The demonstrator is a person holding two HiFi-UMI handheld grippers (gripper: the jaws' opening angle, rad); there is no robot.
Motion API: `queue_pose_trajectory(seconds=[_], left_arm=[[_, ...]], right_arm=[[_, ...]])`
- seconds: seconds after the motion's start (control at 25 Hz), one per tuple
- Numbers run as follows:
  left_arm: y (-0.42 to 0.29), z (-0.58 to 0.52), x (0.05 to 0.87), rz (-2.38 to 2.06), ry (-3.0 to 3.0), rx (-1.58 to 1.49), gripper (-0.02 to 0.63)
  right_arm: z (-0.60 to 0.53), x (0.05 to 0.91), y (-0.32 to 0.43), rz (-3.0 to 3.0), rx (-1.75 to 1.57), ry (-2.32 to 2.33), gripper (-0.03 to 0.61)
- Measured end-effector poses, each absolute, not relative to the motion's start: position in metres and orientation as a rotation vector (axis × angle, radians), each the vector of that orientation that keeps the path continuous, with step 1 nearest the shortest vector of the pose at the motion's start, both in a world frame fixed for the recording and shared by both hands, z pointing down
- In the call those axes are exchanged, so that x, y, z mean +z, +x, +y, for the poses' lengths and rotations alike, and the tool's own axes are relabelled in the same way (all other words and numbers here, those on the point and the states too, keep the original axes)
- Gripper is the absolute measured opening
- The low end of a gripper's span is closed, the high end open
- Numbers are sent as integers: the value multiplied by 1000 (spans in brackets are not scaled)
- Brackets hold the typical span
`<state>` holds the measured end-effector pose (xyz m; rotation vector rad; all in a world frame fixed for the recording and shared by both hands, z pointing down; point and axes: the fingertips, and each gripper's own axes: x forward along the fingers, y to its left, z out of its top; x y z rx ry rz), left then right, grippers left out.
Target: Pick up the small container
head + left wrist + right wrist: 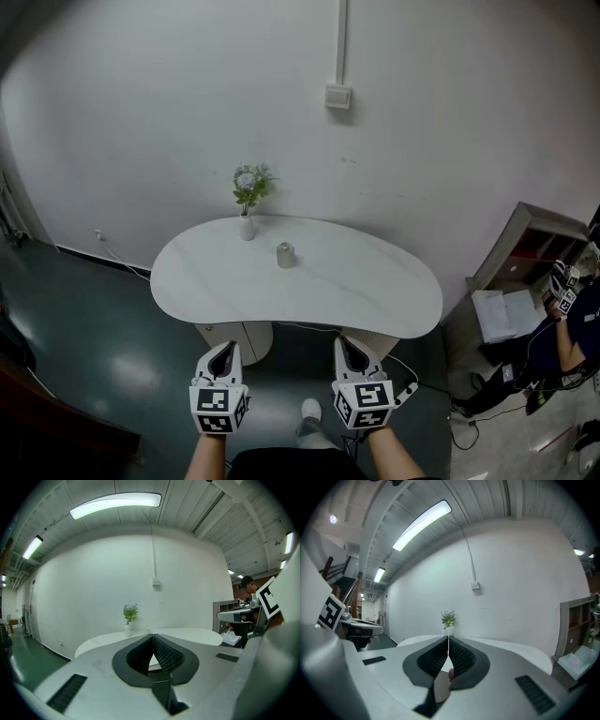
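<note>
While both grippers hang just short of the table's near edge, the left gripper (223,351) has its jaws pressed together with nothing between them, and the right gripper (351,349) is likewise closed and empty. Neither touches anything. The small container (285,254), a short pale grey cylinder, stands upright on the white kidney-shaped table (356,286), toward its far side and a little left of the middle. A white vase with a green sprig (247,217) stands near it, to its left by the far rim. Open tabletop lies between the container and the near edge. A shelf unit (539,239) and a person (562,342) are well off to the right.
</note>
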<state>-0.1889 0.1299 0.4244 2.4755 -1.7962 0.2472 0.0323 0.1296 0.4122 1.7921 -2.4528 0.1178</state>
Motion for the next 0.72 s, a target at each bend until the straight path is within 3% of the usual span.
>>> queue_pose_trajectory(seconds=[0.72], left_arm=[[-181, 71, 443, -1764, 2446, 309, 12]], right_arm=[[67, 431, 33, -2432, 184, 1756, 67]])
